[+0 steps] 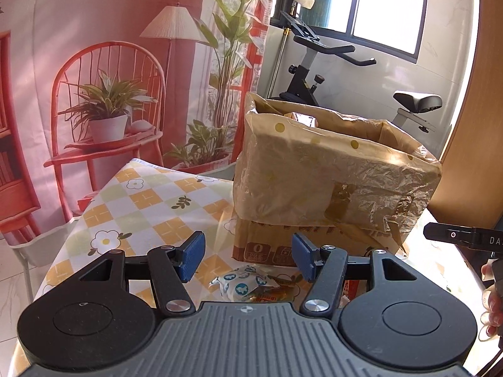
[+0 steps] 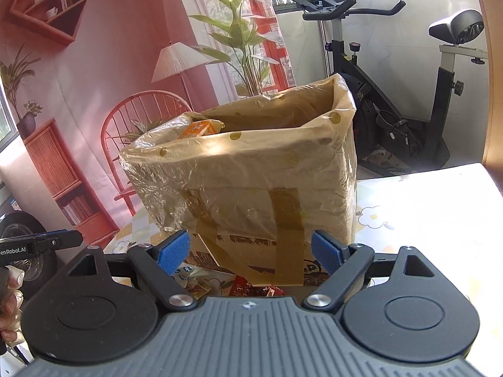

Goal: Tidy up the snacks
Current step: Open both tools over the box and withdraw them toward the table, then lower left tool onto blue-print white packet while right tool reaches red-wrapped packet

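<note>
A cardboard box [image 1: 330, 169] lined with a yellow dotted plastic bag stands on the table; it also shows in the right wrist view [image 2: 251, 172], with an orange snack pack [image 2: 198, 129] inside at its left. My left gripper [image 1: 248, 256] is open and empty, above a white and blue snack packet [image 1: 240, 284] and orange wrappers [image 1: 273, 295] lying before the box. My right gripper [image 2: 251, 253] is open and empty, close to the box front, above a red packet [image 2: 248, 287] and small yellow packets [image 2: 196, 286].
The table has a checked flower cloth [image 1: 141, 207]. An exercise bike [image 2: 393, 72] stands behind the table. A printed backdrop [image 1: 94, 94] with a red chair hangs at the left. The right gripper's side [image 1: 462, 237] shows at the right edge.
</note>
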Available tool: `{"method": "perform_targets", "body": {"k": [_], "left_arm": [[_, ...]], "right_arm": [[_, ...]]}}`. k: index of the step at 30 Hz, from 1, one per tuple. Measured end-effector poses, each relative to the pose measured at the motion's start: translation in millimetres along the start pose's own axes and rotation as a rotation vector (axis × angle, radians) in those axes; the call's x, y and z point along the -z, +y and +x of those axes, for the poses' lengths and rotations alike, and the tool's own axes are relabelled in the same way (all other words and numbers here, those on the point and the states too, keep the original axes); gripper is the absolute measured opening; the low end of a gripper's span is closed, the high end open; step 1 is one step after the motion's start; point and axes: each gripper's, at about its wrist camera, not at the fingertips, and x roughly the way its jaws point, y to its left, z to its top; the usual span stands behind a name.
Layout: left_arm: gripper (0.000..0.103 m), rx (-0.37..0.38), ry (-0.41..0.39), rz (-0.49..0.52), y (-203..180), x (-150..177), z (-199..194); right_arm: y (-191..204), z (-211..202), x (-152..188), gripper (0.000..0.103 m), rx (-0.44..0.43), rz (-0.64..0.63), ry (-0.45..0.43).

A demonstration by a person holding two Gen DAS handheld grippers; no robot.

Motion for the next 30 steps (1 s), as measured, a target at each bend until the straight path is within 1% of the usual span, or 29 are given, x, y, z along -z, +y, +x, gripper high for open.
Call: {"method": "perform_targets", "body": {"k": [3,6,11,13,16,19,20,22,26,30], "left_arm": [[0.063,-0.016,0.022,0.008,1.9,12.3,9.4],[0.063,-0.017,0.042,0.015,4.3,22.5,16.3],[0.063,0.001,0.081,0.034,3.3,36.4,28.1],[0.063,0.015,0.095,0.043,2.2,43.0,32.6],[0.063,0.022,0.112,0.046,1.0,50.0,38.5],[0.063,0.03,0.123,0.039,0.9,56.1,42.2],[0.063,0.033,0.127,0.038,0.6,58.4,43.6],[0.063,0.035,0.134,0.037,-1.8,61.9,47.0],[0.062,0.028,0.138,0.039,-3.7,63.4,51.8],[0.062,0.029,0.149,0.031,-1.5,63.0,56.0]], "right_arm": [[-7.9,2.5,14.4,0.086,0.021,-0.002,0.021],[-18.8,4.9,27.7,0.086,0.05,-0.012,0.042],[-35.5,10.4,44.6,0.084,0.088,-0.032,0.081],[-41.5,14.9,52.6,0.082,0.093,-0.041,0.116],[-43.7,23.6,64.4,0.078,0.103,-0.075,0.158],[-39.7,32.5,77.7,0.068,0.116,-0.18,0.182],[-38.8,34.8,80.8,0.066,0.12,-0.196,0.187],[-39.5,40.9,84.3,0.066,0.121,-0.189,0.194],[-38.8,58.0,78.3,0.067,0.121,-0.183,0.185],[-36.0,83.3,74.8,0.067,0.117,-0.174,0.227]]}}
